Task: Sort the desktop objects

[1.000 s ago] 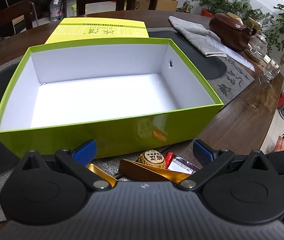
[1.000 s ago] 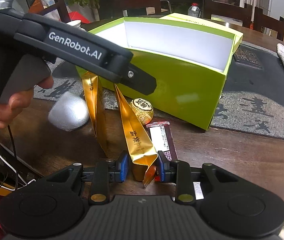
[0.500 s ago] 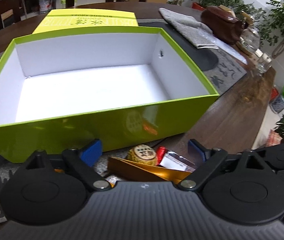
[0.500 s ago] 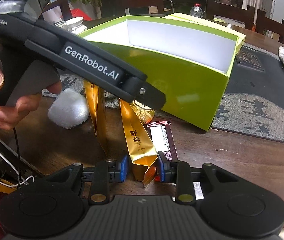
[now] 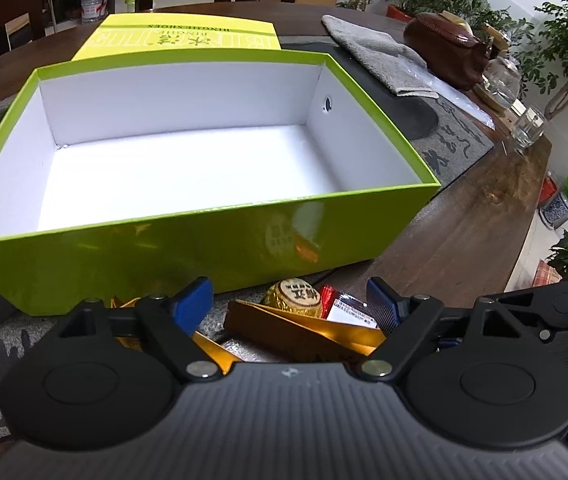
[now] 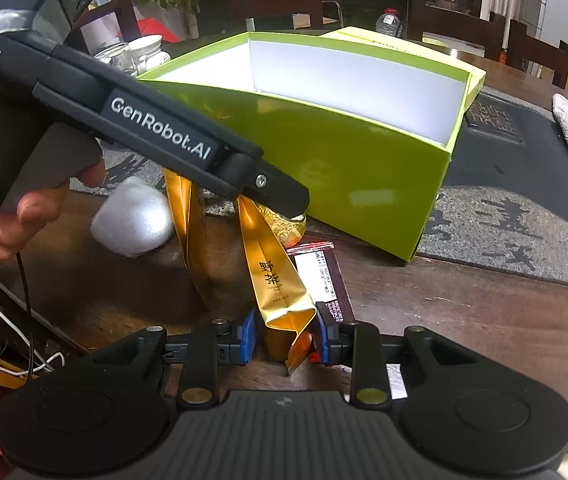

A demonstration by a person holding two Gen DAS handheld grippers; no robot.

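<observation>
Right tongs [image 6: 286, 338]: I have the blue pads either side of the crumpled end of the long gold foil tea sachet [image 6: 273, 276], touching or all but touching it; a firm grip is not certain. Advice: close fully on the flattened end, then lift straight up so the sachet does not drag its neighbours.

Left tongs [image 5: 288, 304]: spread wide, holding nothing, hovering above the pile, low before the box wall.

Neighbours, on the dark wooden table [image 6: 484, 320]: second gold foil sachet [image 6: 191, 240] beside the first; round gold-wrapped tea ball [image 5: 294, 298] at the sachet's far end; dark red flat packet with white label [image 6: 324, 276] just beside it; white foam lump [image 6: 133, 222] further left.

Destination: open lime-green cardboard box with white inside [image 5: 203, 208], empty, just behind the pile. I judge the near wall must be cleared before release.
</observation>
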